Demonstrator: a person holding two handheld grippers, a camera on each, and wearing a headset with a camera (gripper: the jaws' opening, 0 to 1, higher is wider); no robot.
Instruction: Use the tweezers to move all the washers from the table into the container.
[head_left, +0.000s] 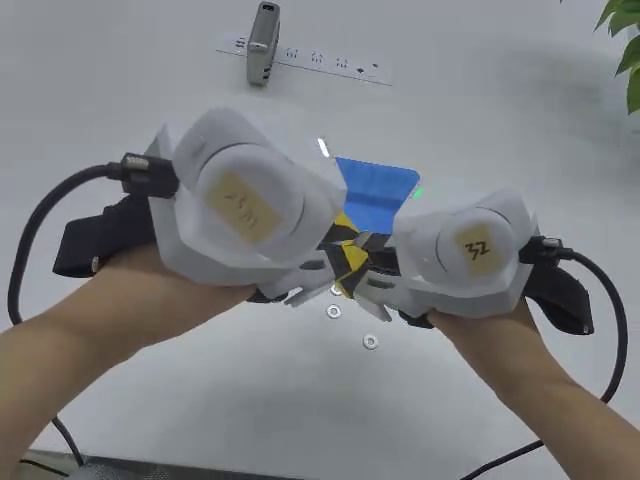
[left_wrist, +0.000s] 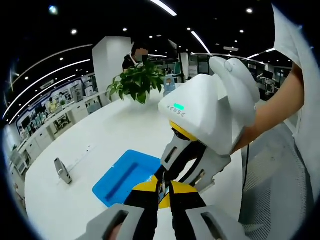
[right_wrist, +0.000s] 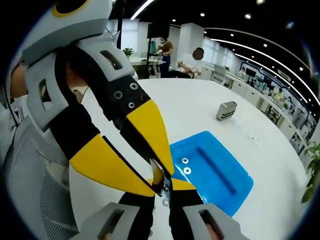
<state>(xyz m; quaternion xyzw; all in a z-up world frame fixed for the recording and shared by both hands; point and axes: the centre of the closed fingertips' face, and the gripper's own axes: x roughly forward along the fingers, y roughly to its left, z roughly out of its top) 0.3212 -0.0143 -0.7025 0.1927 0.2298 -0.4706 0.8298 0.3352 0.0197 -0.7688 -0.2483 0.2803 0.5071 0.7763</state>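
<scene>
White surface (head_left: 480, 100): carries everything. Left claw (left_wrist: 162, 189): closed on the tweezers (right_wrist: 158, 179), tip to tip with the right claw (right_wrist: 167, 194). Right claw: jaws drawn near together; whether they grip, cannot tell. Blue container (right_wrist: 227, 187): just beyond the claws, holding two washers (right_wrist: 185, 161). Loose washers (head_left: 333, 312): at least two on the surface, below the claws. Step judged: settling the tweezers' hold between pickups. Next calls for lowering the tweezer tips onto the nearest loose washer and pinching its rim.
</scene>
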